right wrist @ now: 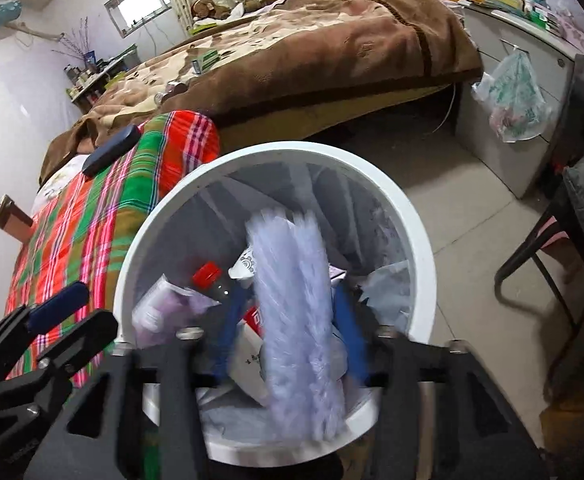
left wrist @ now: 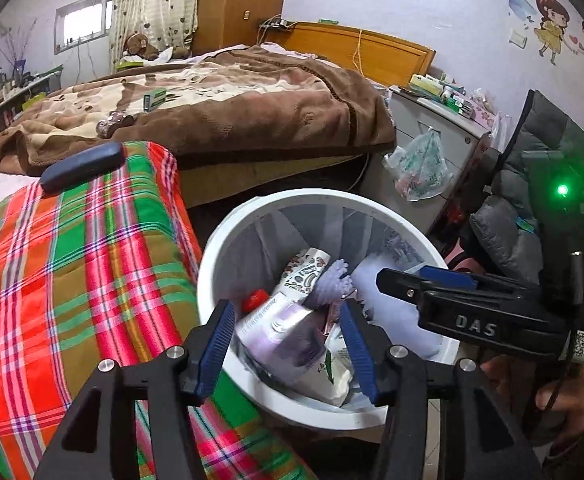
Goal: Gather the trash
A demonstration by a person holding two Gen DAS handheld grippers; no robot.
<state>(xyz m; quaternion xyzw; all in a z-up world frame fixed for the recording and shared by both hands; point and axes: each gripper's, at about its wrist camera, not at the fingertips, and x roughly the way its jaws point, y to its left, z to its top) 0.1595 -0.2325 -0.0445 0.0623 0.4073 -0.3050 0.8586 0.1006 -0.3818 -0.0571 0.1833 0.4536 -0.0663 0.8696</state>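
Note:
A white trash bin [left wrist: 212,264] [right wrist: 415,216] stands on the floor beside the bed. It holds a red-capped bottle [left wrist: 254,299] [right wrist: 208,274], a patterned paper cup [left wrist: 305,268], a purple packet [left wrist: 280,332] and other wrappers. My left gripper [left wrist: 288,344] is open and empty above the bin's near rim. My right gripper [right wrist: 292,320] hangs over the bin with a pale purple fluffy item [right wrist: 295,312] [left wrist: 333,284] between its fingers; the item is blurred, so the grip is unclear. The right gripper also shows at the right in the left wrist view [left wrist: 451,300].
A plaid quilt [left wrist: 72,280] [right wrist: 92,216] with a dark blue case [left wrist: 82,165] [right wrist: 110,148] lies left of the bin. Beyond is a brown blanket [left wrist: 252,112] on the bed. A grey cabinet [left wrist: 431,140] with a hanging plastic bag [right wrist: 511,96] stands right, with a chair [right wrist: 563,248].

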